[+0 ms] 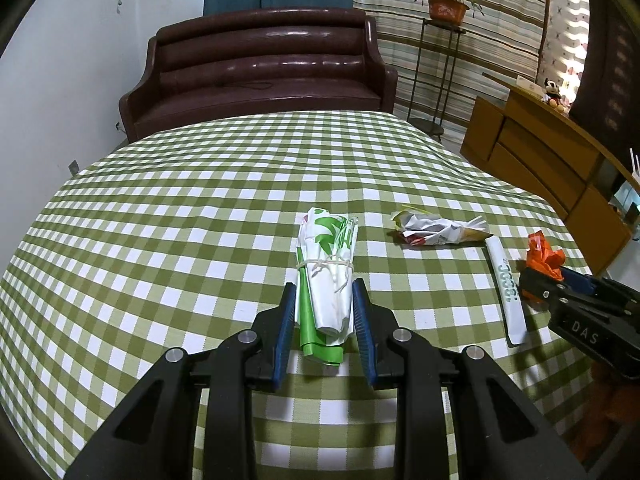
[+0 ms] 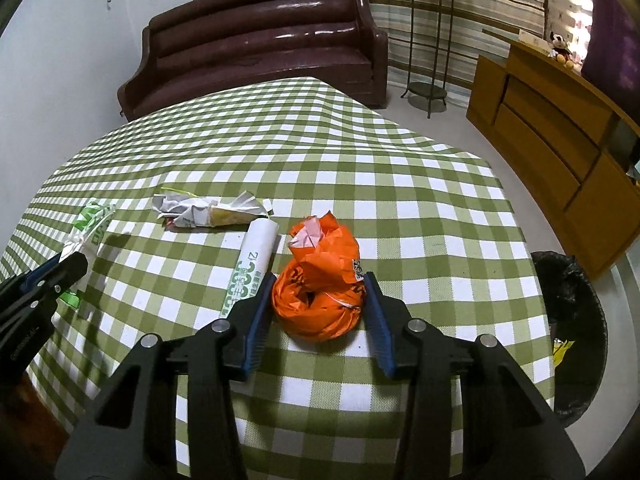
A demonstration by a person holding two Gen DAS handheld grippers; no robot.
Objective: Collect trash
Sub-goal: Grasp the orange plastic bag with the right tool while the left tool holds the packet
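Checked tablecloth (image 1: 200, 200) as landmark. At its centre: green-and-white tied bundle (image 1: 326, 276), clamped between blue pads of left gripper (image 1: 325, 300). Toward its right edge: orange bag wad (image 2: 320, 292), pressed on both sides by pads of right gripper (image 2: 320, 292). Between the two: white tube wrapper (image 2: 256, 264) and crumpled paper wrapper (image 2: 208, 212), lying loose. Beyond that right edge, on the floor: black-lined bin (image 2: 576, 320).
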